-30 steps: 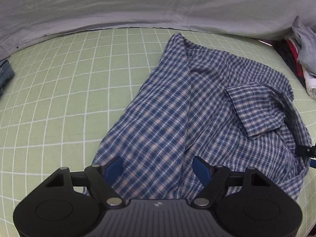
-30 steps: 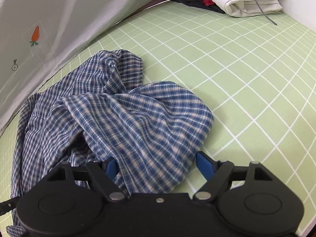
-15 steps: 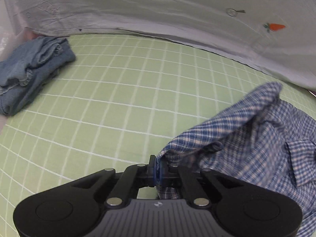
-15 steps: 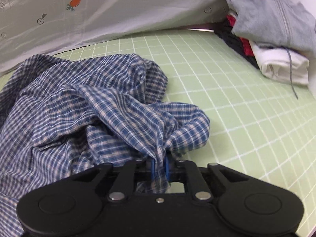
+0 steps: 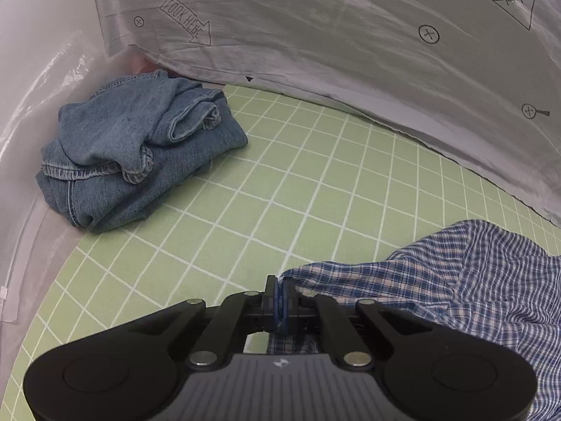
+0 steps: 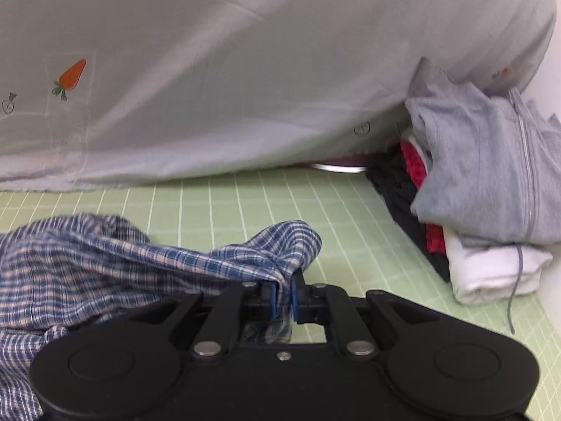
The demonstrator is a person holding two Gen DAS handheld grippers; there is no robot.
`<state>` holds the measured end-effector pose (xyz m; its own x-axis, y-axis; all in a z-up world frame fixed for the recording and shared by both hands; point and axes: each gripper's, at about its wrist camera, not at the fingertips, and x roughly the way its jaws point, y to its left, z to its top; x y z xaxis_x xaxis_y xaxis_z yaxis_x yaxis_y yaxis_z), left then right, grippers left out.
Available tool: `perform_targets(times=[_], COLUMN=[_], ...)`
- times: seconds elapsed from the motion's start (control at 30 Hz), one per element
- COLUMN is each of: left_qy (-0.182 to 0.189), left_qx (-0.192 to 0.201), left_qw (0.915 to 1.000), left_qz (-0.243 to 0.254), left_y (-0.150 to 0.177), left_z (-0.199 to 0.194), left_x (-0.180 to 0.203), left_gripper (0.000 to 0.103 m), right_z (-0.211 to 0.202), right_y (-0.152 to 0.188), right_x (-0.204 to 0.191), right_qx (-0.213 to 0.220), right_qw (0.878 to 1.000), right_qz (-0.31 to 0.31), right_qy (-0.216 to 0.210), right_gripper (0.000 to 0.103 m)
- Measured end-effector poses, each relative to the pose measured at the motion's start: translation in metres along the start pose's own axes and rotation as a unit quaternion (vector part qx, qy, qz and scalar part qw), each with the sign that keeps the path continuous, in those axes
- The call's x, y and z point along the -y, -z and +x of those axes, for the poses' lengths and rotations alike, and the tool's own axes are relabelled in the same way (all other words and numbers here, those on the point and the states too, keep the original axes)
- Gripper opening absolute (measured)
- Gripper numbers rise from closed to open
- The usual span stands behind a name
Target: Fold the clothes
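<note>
A green mat (image 5: 315,175) ruled with a white grid covers the surface, and a pale grey sheet (image 6: 245,70) printed with carrots and small arrows hangs along its far edge. The left gripper (image 5: 281,298) is clamped on one edge of the blue plaid shirt (image 5: 473,280), which trails off toward the mat's right side. The right gripper (image 6: 284,294) pinches another bunched fold of the same shirt (fabric visibly caught between its blue pads). Crumpled jeans (image 5: 136,154) sit in the far left corner; a stack of folded clothes (image 6: 484,193) fills the far right corner.
</note>
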<state>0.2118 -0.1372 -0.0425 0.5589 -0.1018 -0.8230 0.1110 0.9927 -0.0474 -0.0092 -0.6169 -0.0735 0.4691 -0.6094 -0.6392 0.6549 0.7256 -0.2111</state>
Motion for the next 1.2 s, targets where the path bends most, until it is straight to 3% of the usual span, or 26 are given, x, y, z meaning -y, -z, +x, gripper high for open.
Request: perform_targets(times=[0.1, 0.13, 0.17, 0.2, 0.23, 0.37, 0.63, 0.8, 1.0, 1.1, 1.2], left_qy=[-0.009, -0.015, -0.02, -0.024, -0.025, -0.032, -0.047, -0.051, -0.034, -0.011, 0.003], left_qx=[0.007, 0.005, 0.003, 0.001, 0.002, -0.011, -0.073, -0.108, -0.1, -0.096, -0.098], left_qw=[0.9998, 0.9997, 0.9995, 0.9993, 0.9991, 0.9987, 0.9958, 0.99, 0.987, 0.9866, 0.9861], left_qz=[-0.016, -0.02, -0.024, -0.028, -0.033, -0.038, 0.027, 0.074, 0.121, 0.131, 0.134], left_y=[-0.005, -0.003, 0.0, 0.004, 0.01, 0.043, 0.117, 0.16, 0.166, 0.166, 0.167], left_z=[0.0, -0.002, -0.003, -0.006, -0.011, -0.032, -0.061, -0.076, -0.084, -0.086, -0.087], left_x=[-0.004, -0.003, -0.004, -0.004, -0.005, -0.01, -0.024, -0.034, -0.056, -0.065, -0.073], left_gripper=[0.013, 0.021, 0.04, 0.056, 0.062, 0.086, 0.09, 0.09, 0.092, 0.092, 0.092], right_z=[0.003, 0.002, 0.002, 0.001, -0.004, -0.037, -0.098, -0.137, -0.174, -0.186, -0.198], right_y=[-0.023, -0.027, -0.028, -0.029, -0.025, 0.018, 0.113, 0.149, 0.17, 0.18, 0.192], right_x=[-0.009, -0.011, -0.014, -0.016, -0.02, -0.043, -0.088, -0.122, -0.167, -0.203, -0.234], right_qx=[0.037, 0.036, 0.026, 0.017, 0.011, -0.009, -0.084, -0.082, -0.071, -0.088, -0.084], right_qw=[0.999, 0.999, 0.999, 0.999, 0.999, 0.999, 0.992, 0.991, 0.988, 0.982, 0.981], right_qz=[0.002, 0.01, 0.019, 0.028, 0.033, 0.036, 0.053, 0.026, 0.035, 0.013, -0.012], right_qy=[0.007, 0.007, 0.009, 0.011, 0.014, -0.005, -0.08, -0.102, -0.135, -0.169, -0.172], right_gripper=[0.009, 0.023, 0.036, 0.064, 0.082, 0.099, 0.103, 0.103, 0.103, 0.103, 0.103])
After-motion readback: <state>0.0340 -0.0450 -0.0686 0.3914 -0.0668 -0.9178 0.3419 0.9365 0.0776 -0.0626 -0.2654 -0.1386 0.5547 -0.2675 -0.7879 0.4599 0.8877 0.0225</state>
